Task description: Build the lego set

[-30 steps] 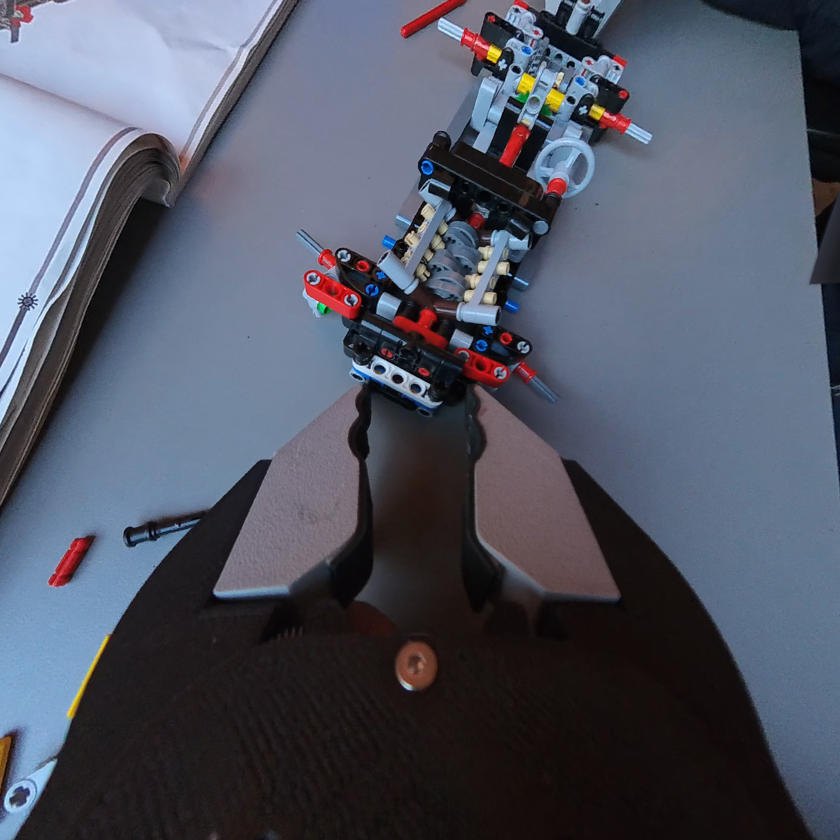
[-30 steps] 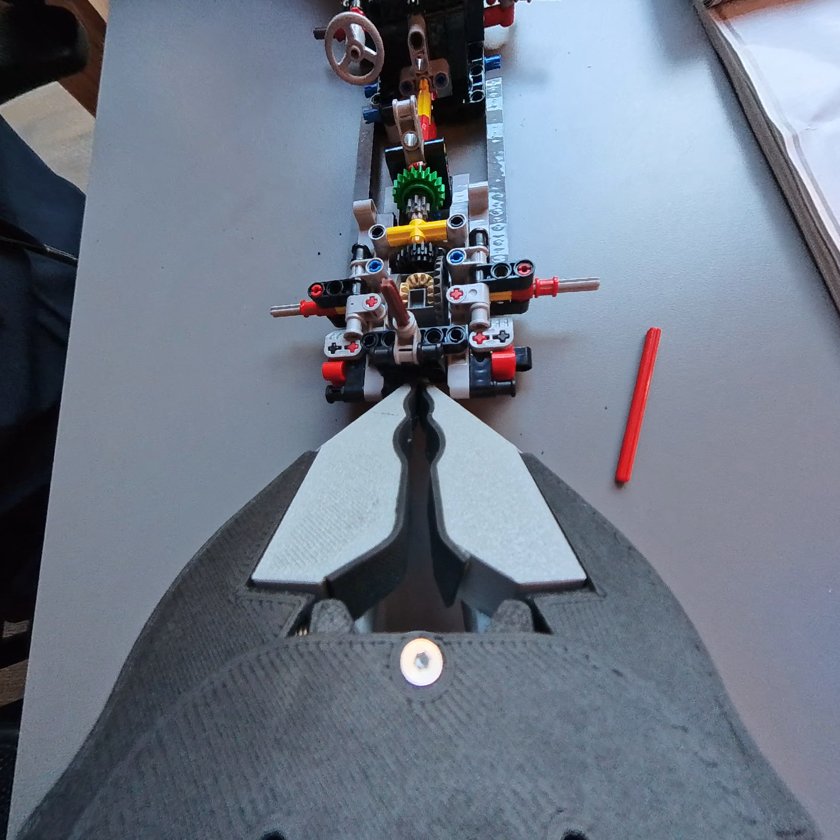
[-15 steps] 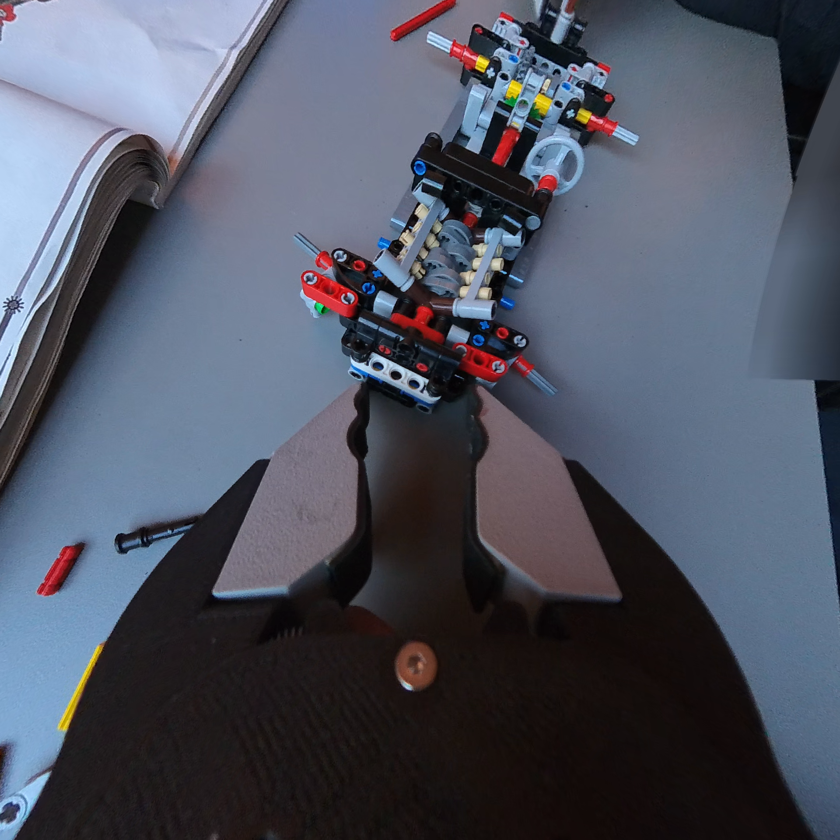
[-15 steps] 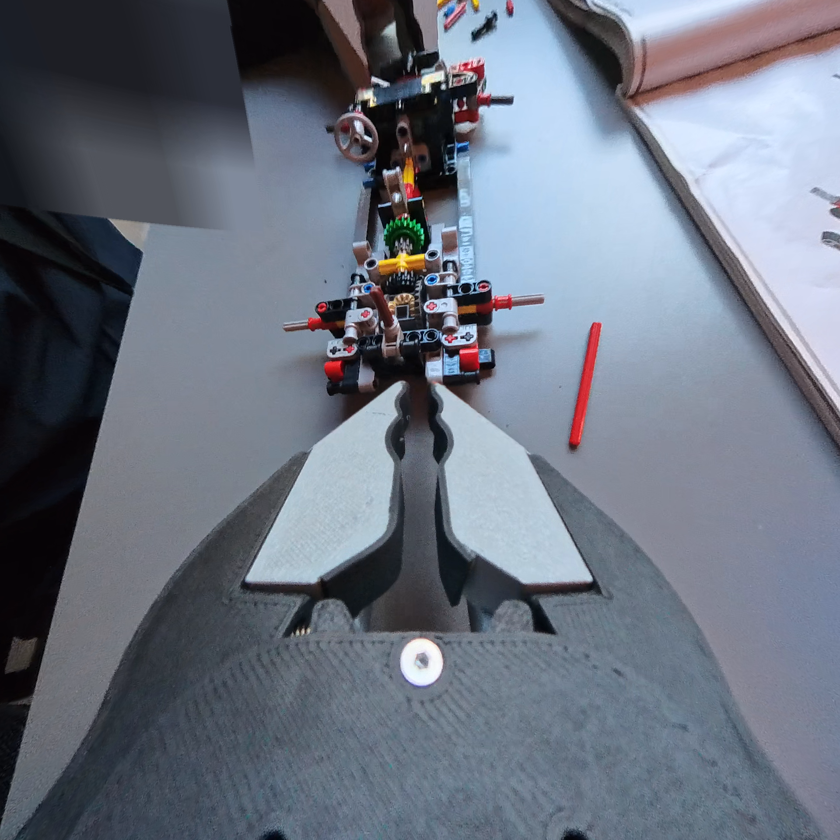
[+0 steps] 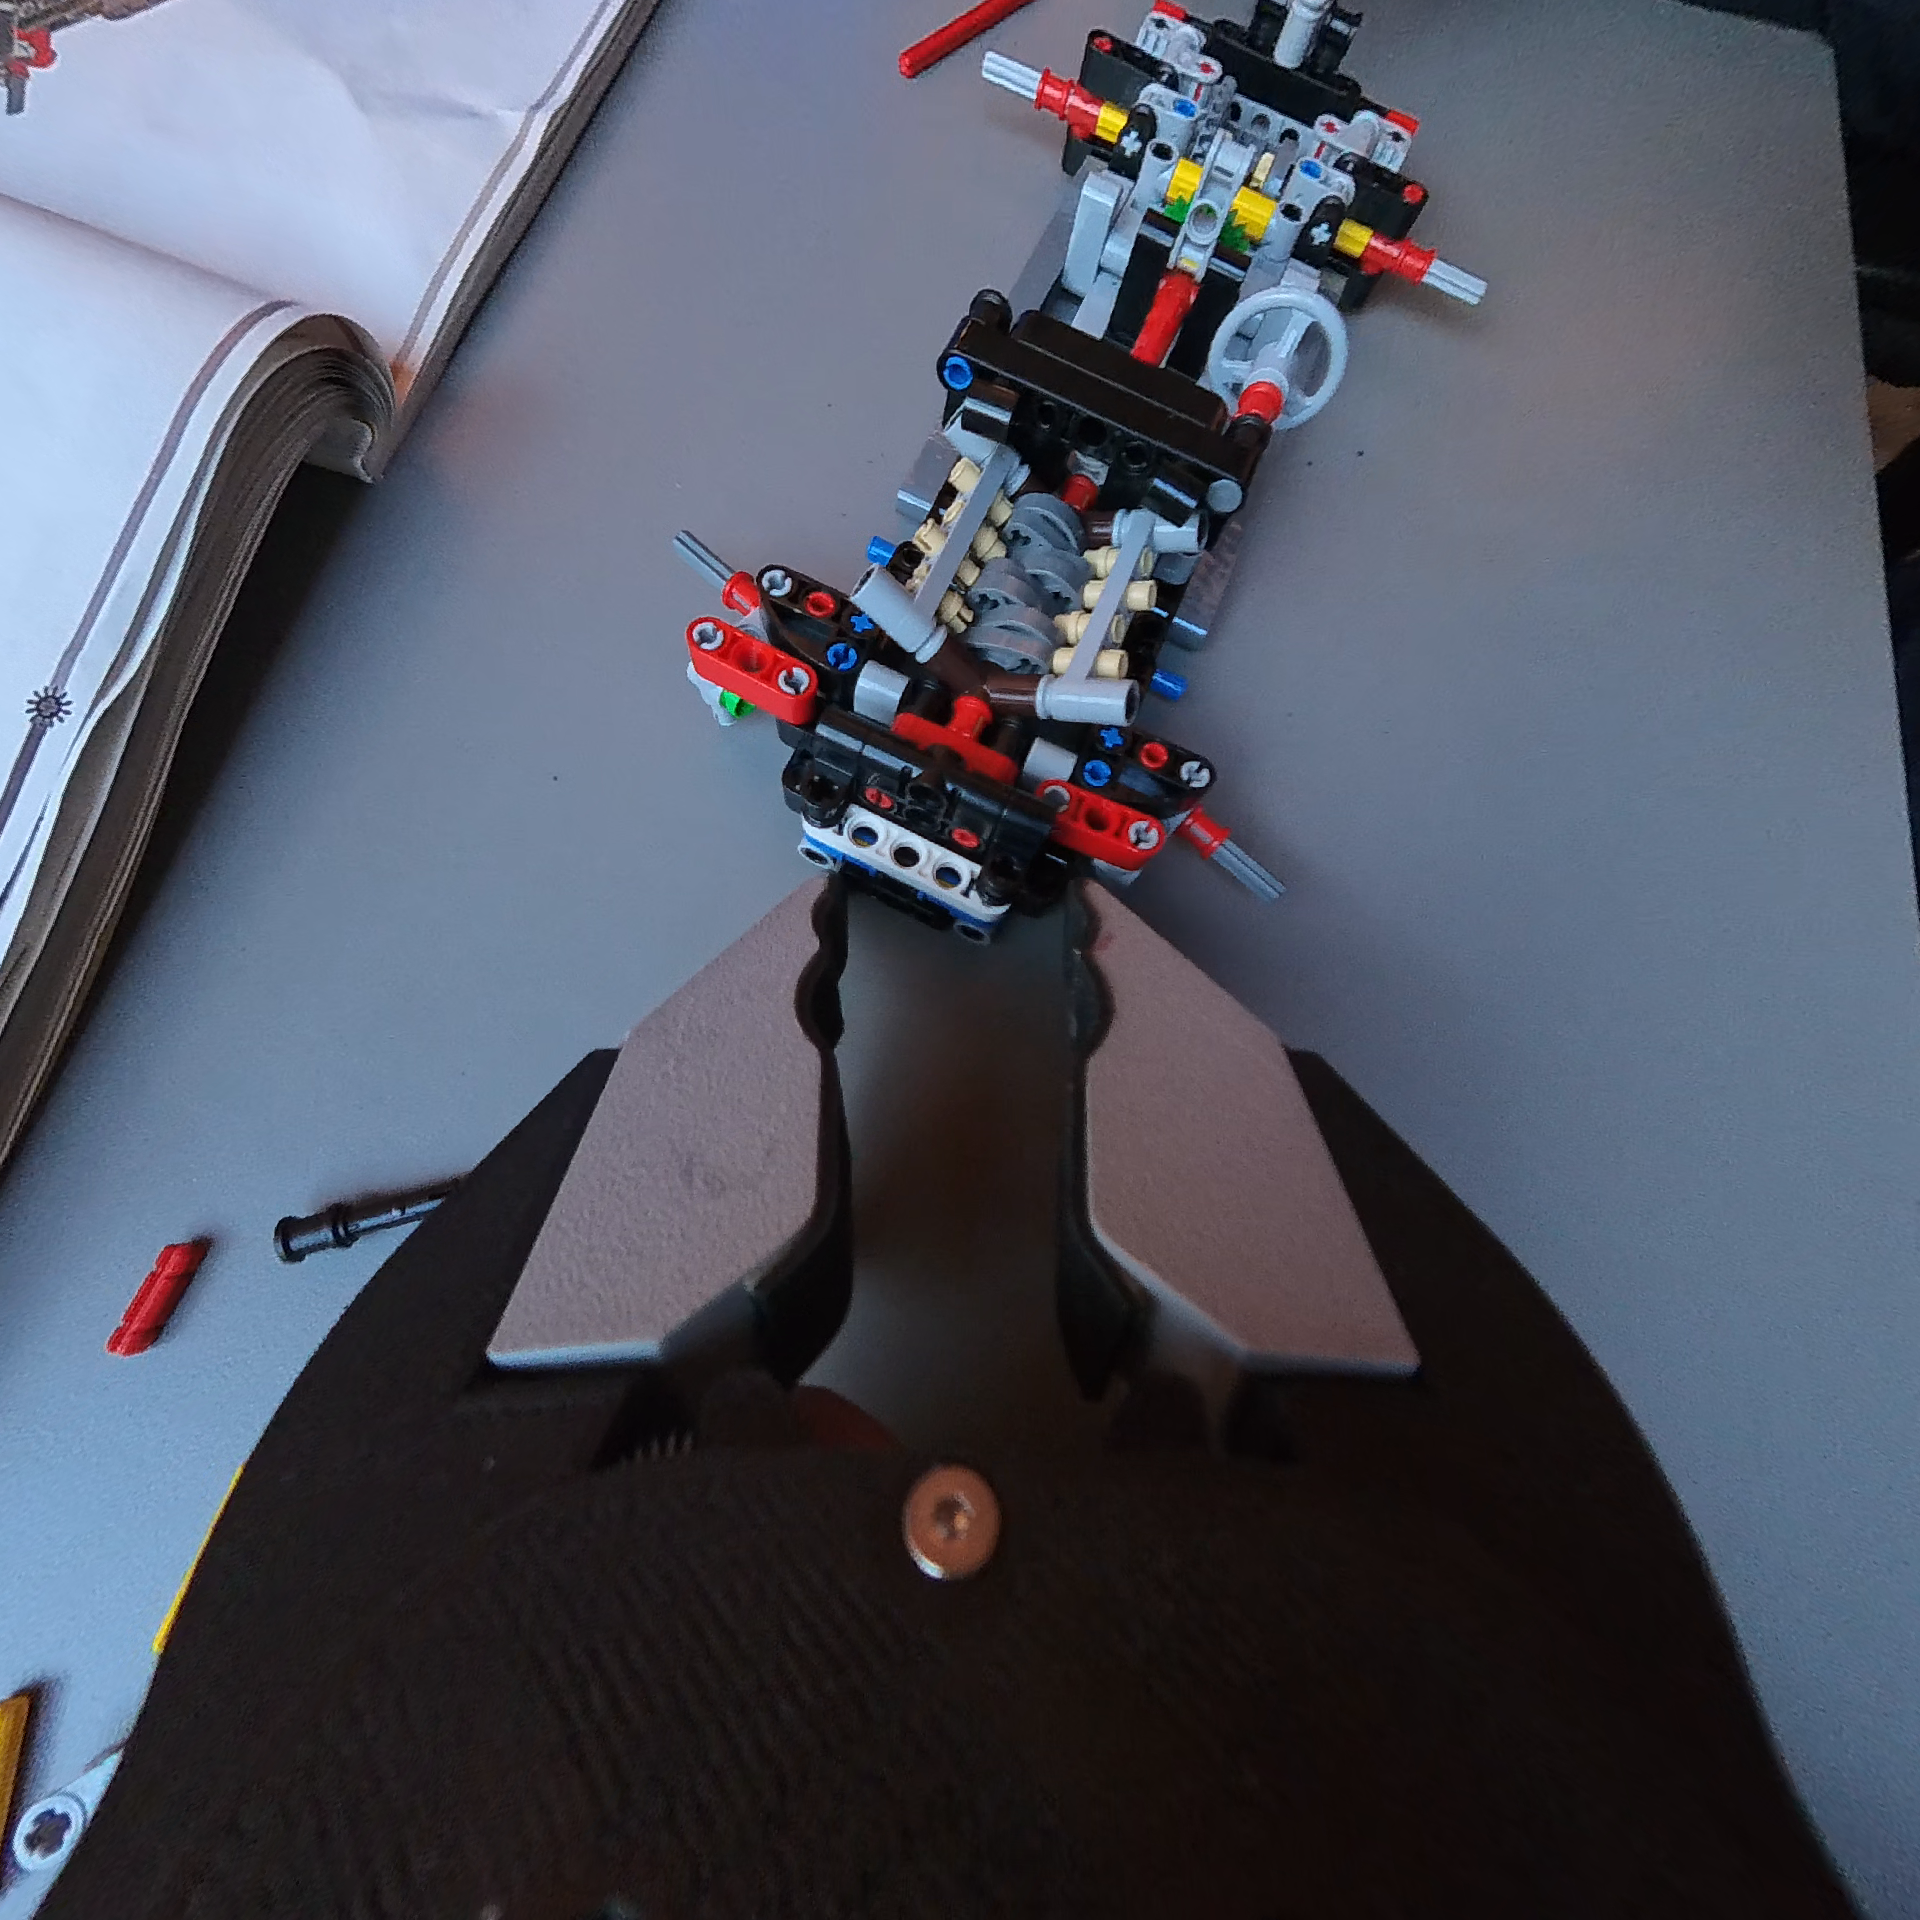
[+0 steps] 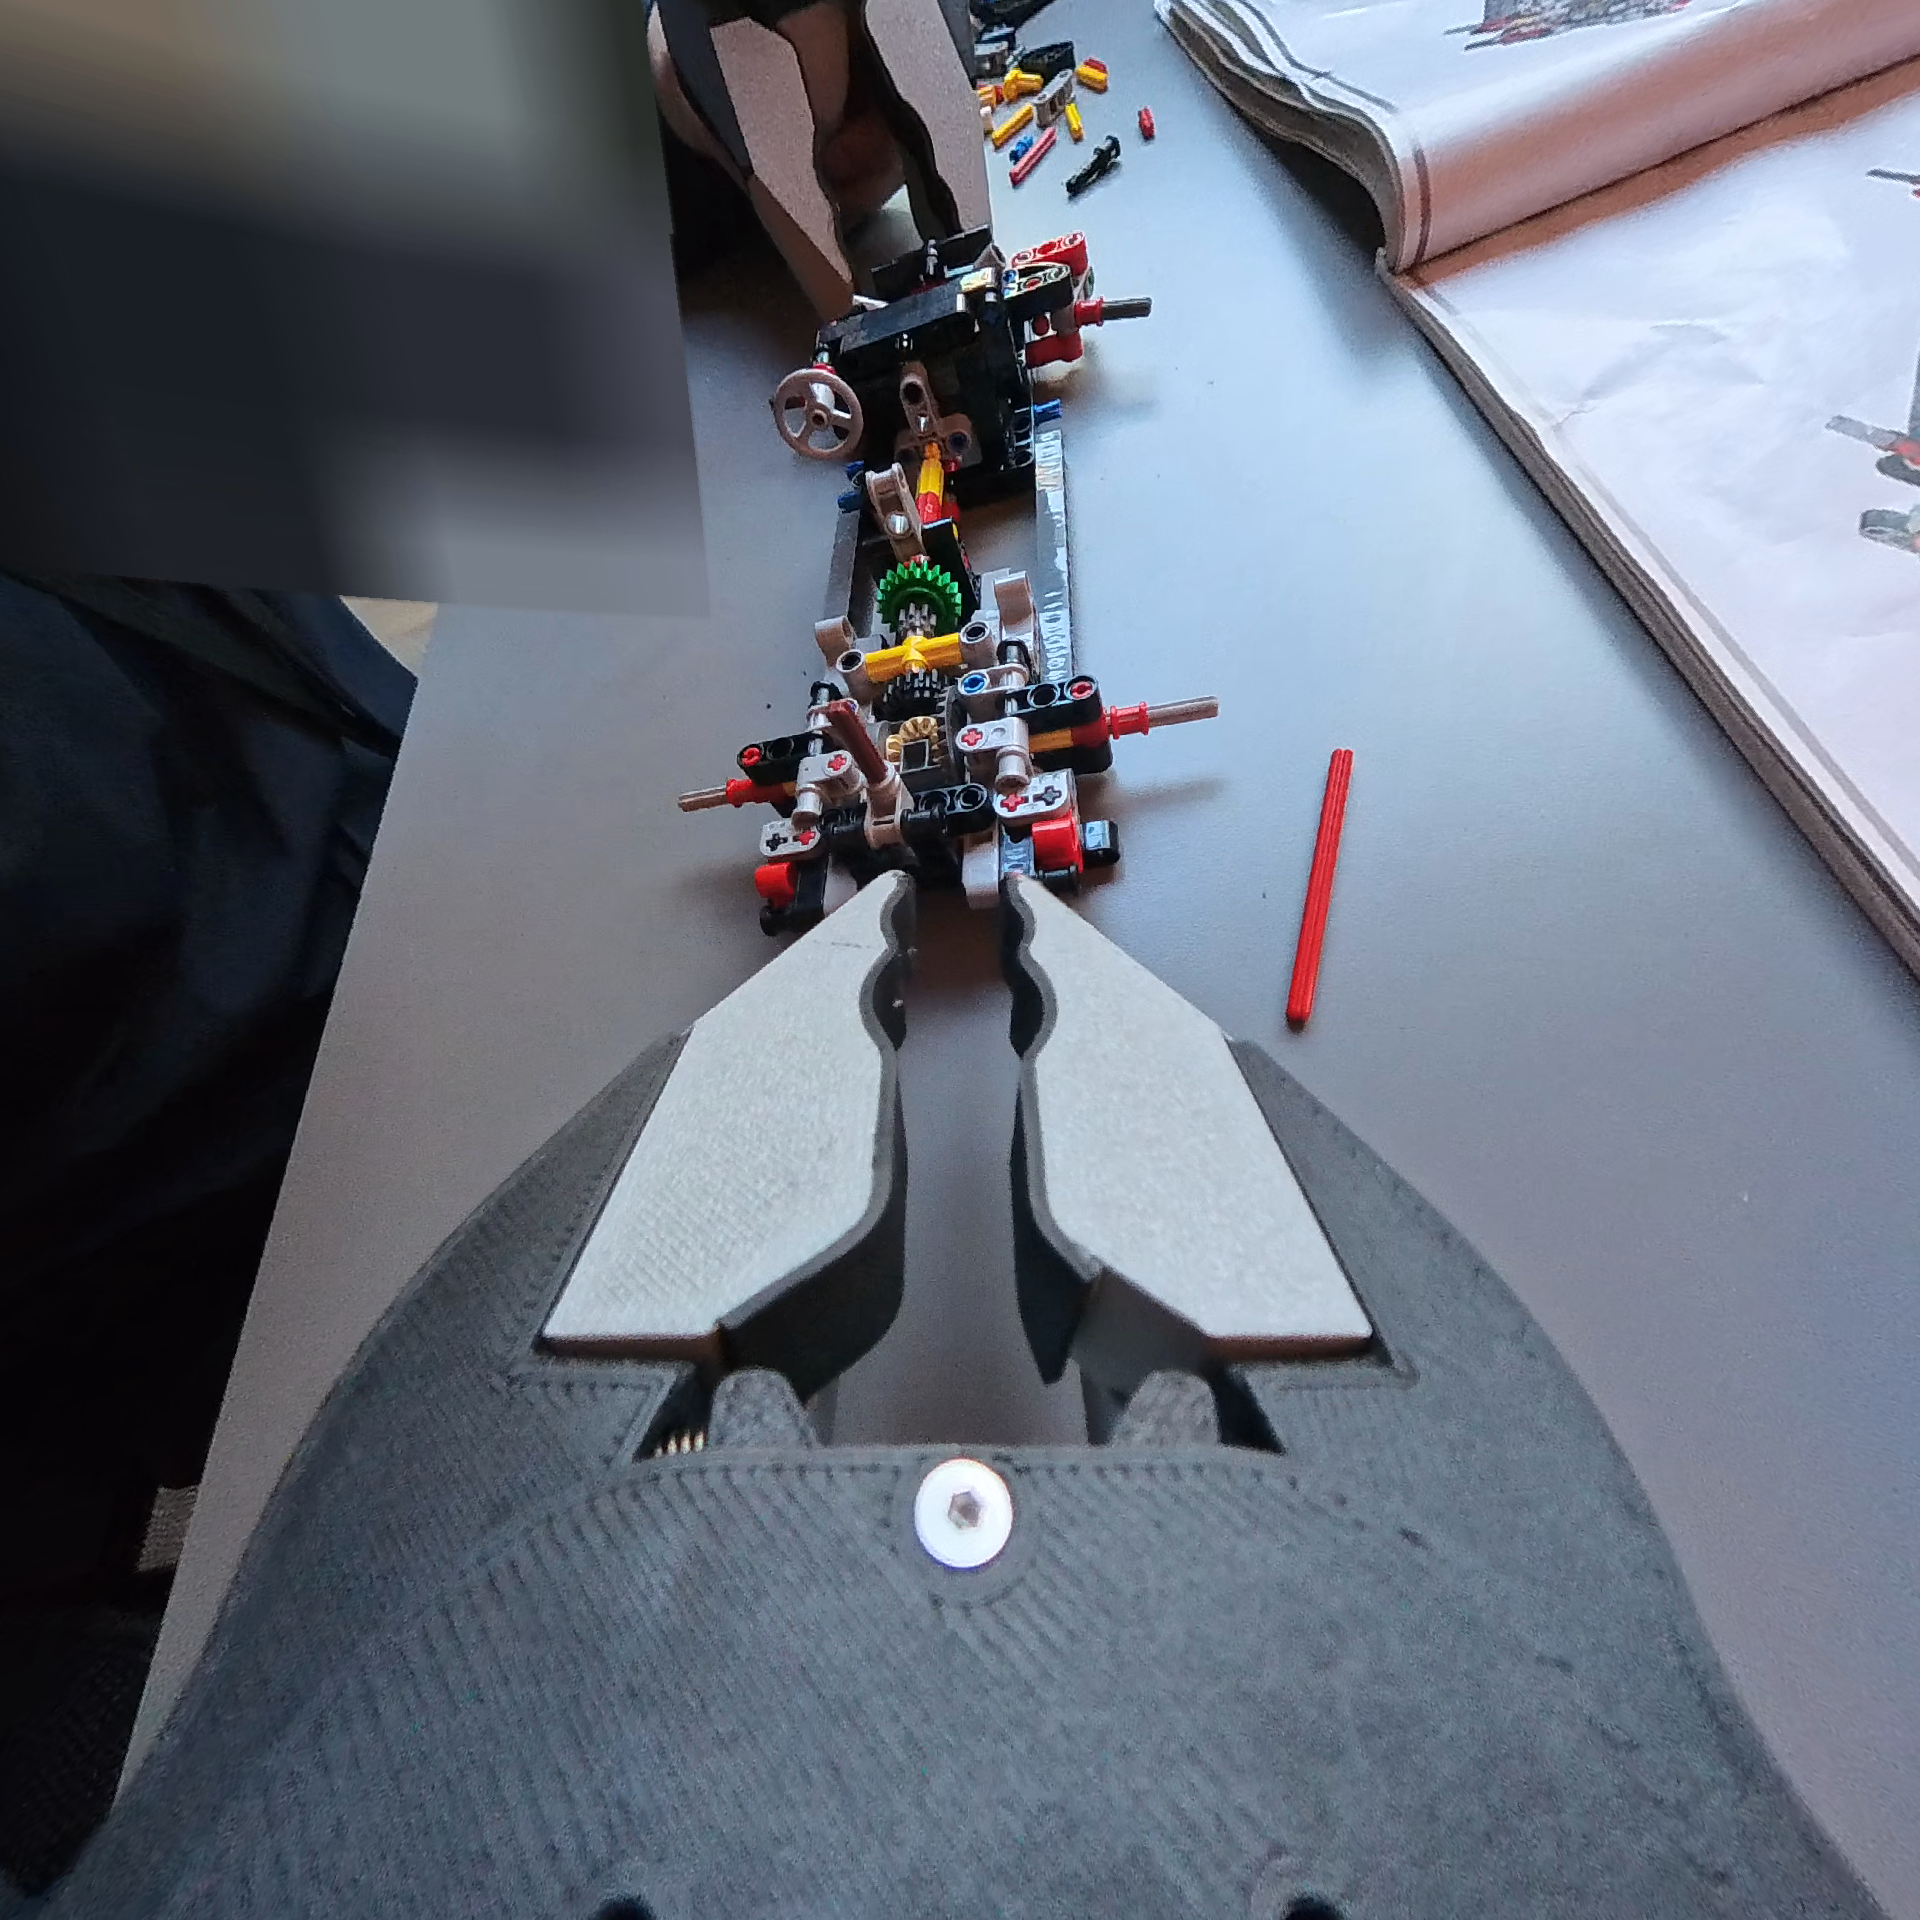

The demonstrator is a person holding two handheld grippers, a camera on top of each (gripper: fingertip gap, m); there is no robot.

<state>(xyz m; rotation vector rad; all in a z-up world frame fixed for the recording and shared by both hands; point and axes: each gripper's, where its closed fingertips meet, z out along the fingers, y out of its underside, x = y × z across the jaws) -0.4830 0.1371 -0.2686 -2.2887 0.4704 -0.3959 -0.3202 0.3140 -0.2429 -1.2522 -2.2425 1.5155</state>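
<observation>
Since earlier, right tool [image 6: 956, 894] has parted (nothing gripped) at chassis [image 6: 925, 748]; left tool [image 5: 951, 904] grips its other end.

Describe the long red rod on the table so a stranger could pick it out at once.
Start from the grey table and find the long brick-built chassis lying along its middle. Beside the chassis end nearest the right claw, toward the open instruction book, lies the red rod. It is loose, thin, and far longer than any other stray piece.

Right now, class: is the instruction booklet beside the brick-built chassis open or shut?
Open. The instruction booklet lies spread on the grey table, its pages fanned at the fold, printed sheets facing up beside the chassis.
</observation>
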